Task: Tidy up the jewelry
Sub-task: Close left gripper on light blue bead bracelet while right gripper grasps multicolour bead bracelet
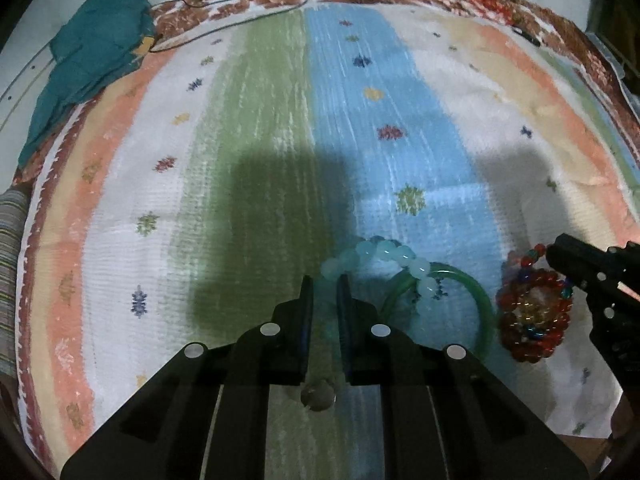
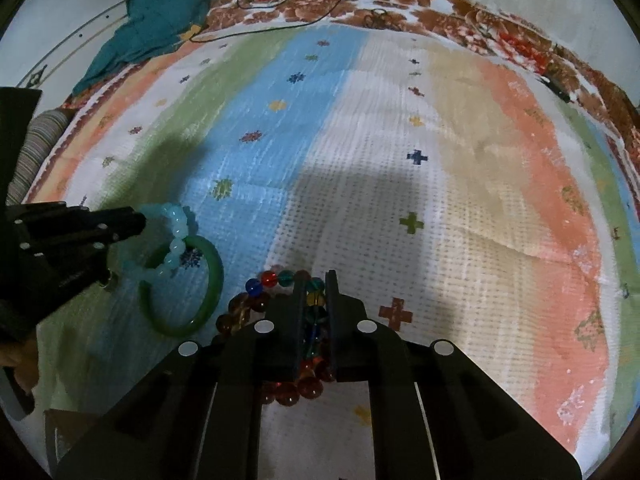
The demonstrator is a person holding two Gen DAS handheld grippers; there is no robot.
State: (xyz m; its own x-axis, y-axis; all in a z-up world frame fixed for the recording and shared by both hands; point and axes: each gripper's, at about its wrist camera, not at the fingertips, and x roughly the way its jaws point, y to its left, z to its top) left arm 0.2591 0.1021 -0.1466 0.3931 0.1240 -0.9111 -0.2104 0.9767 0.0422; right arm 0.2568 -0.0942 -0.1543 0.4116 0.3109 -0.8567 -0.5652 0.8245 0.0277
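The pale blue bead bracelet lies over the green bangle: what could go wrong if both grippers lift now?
1. The pale blue bead bracelet, pinched by the left gripper, crosses the green glass bangle and may drag it.
2. The right gripper holds one strand of the red multicoloured bead cluster; the rest may swing or slip.

Wide open striped cloth (image 2: 400,168) ahead of both grippers, nothing standing on it out to the floral border. The crowding is all down near the tips: green bangle (image 2: 188,288) lying flat with the pale blue bead bracelet (image 2: 176,236) draped over its rim, and the multicoloured bead bracelet (image 1: 532,312) just beside it. Far left corner, a teal cloth (image 1: 92,60) heaped at the edge, a thin cable (image 2: 280,26) trailing along the far border
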